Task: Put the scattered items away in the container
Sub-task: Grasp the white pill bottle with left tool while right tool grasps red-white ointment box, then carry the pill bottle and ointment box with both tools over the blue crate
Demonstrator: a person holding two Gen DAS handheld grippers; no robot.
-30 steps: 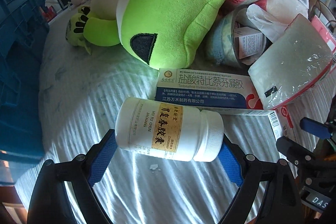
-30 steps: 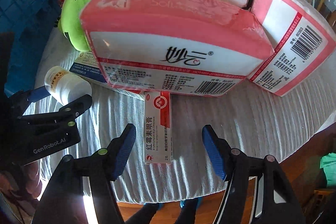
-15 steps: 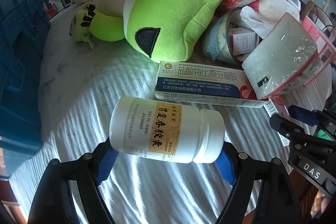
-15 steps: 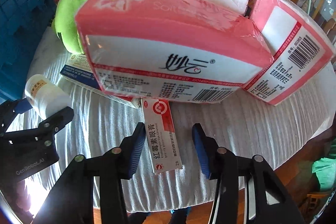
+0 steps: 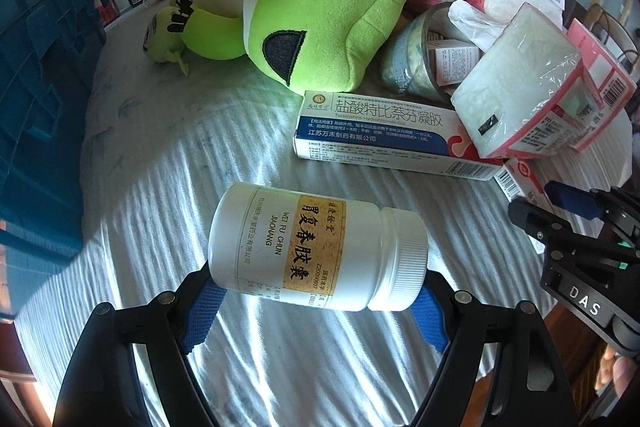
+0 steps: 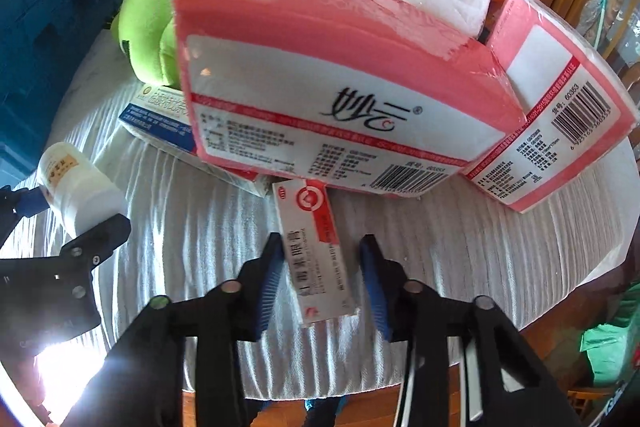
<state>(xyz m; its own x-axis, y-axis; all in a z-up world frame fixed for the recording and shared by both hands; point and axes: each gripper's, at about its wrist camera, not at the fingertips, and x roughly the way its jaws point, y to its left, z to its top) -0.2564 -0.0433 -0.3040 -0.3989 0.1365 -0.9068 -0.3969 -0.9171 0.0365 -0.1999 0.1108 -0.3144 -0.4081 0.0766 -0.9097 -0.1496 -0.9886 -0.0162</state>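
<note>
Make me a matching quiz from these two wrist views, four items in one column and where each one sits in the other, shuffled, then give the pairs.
Items
1. white pill bottle
2. narrow red and white box
3. green plush toy
4. blue crate

Places
A. at the table's left edge
B. between the right gripper's fingers
C. clamped in the left gripper
D. lying behind the blue and white medicine box

Pairs: 1-C, 2-B, 3-D, 4-A

"WEI FU CHUN JIAONANG" and "胃复春胶囊" on white pill bottle point(image 5: 318, 247). "盐酸特比萘芬凝胶", "江苏万禾制药有限公司" on blue-white medicine box point(image 5: 380, 131). "DAS" on right gripper point(image 5: 568, 203) body. "妙云" and "60353" on pink tissue packs point(image 6: 344, 95).
</note>
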